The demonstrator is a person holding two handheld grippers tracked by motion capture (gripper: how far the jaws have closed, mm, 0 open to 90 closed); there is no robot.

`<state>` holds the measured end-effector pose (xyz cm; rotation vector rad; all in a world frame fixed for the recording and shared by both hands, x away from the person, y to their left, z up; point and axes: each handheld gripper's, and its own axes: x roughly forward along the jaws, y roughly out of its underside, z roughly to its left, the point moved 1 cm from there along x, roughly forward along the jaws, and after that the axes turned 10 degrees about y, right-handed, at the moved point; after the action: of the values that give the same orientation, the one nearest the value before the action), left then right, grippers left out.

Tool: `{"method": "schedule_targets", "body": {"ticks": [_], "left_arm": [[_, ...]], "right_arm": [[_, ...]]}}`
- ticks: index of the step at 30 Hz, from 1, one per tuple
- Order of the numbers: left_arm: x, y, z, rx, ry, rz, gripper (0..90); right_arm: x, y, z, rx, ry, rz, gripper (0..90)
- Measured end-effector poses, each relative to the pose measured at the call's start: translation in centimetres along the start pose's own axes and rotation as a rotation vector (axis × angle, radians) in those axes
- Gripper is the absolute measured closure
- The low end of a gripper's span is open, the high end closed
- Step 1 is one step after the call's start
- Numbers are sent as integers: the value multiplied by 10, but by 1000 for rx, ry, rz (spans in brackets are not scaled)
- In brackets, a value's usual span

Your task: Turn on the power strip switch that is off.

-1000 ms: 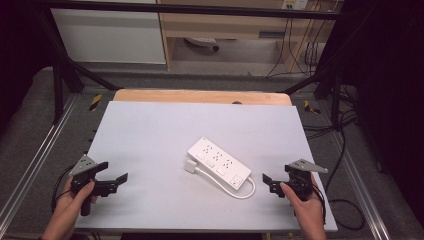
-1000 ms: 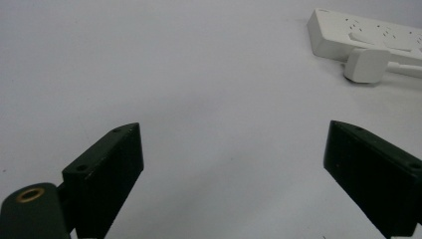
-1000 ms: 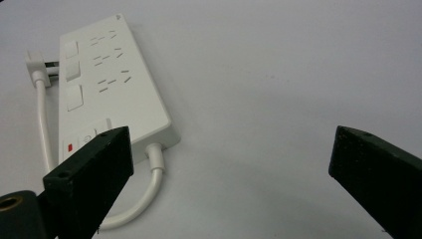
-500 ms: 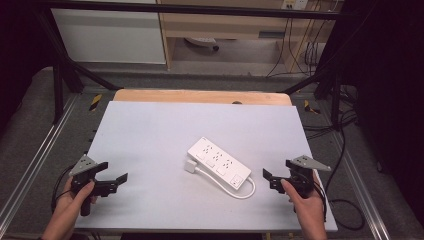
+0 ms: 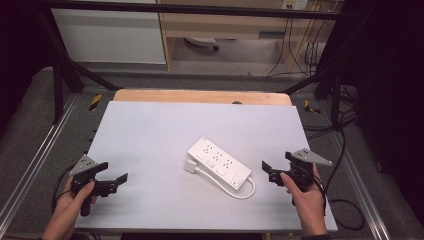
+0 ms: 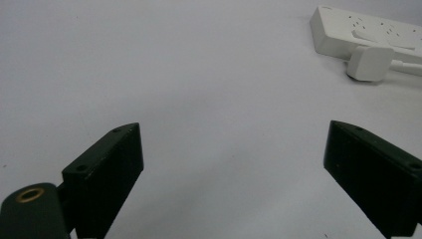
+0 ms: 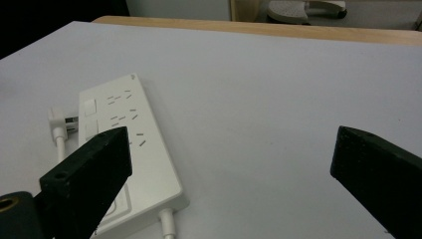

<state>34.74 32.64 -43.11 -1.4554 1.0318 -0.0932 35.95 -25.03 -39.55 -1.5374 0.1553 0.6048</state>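
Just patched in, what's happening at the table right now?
A person holds a gripper in each hand near the front edge of the white table. The left gripper and right gripper are both open and hold nothing. A white power strip lies flat, diagonally, near the middle, its cord looping round from one end so that the plug lies beside the other. The right gripper is nearer the strip; neither touches it.
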Motion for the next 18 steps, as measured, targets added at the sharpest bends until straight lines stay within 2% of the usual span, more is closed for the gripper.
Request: {"method": "schedule_targets", "body": {"ticks": [7, 18], "left_arm": [[0, 0, 0, -2, -2, 1, 87], [0, 0, 0, -2, -4, 1, 87]], "right_arm": [[2, -16, 8, -28, -17, -15, 27], [7, -35, 17, -46, -41, -27, 25]]}}
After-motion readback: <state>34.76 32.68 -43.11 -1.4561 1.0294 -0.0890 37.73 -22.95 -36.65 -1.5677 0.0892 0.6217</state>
